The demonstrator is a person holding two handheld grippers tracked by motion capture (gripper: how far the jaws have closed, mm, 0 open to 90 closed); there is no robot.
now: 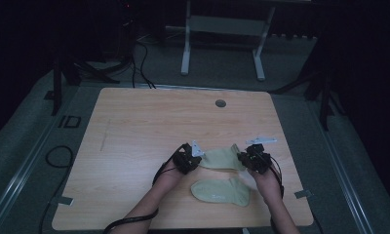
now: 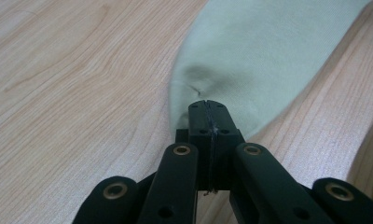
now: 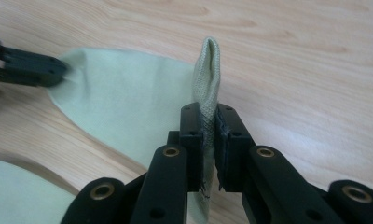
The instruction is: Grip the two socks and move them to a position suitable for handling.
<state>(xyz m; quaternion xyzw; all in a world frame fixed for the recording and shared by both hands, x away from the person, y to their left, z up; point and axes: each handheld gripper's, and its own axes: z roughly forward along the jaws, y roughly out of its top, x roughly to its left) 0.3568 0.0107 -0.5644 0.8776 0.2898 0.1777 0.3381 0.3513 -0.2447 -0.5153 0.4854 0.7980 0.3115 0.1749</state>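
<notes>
Pale green cloth is what both grippers are working on: a sock [image 1: 221, 158] is lying stretched across the wooden surface [image 1: 134, 126], toward the near right part of it, with one end in each tool. The left gripper [image 2: 208, 112] is pinching the rounded toe end, its fingers [image 2: 199, 122] clenched tight on a small bit of fabric so that the cloth is puckering just ahead of them. The right gripper [image 3: 209, 122] is grasping the ribbed cuff, which is standing up in a narrow fold between its fingers [image 3: 192, 126]. From the right gripper view, the sock is lying flat between the two grips, touching the wood.

A second sock [image 1: 220, 191] of the same colour is lying flat just nearer the person, between the two hands [image 1: 169, 176], apart from the held one.

To my eye the pairing is about half done: one sock is laid out and the other is gripped at both ends. Lifting it, lining it up over its mate and setting it down look like what is left; neither sock is stacked or folded yet.
</notes>
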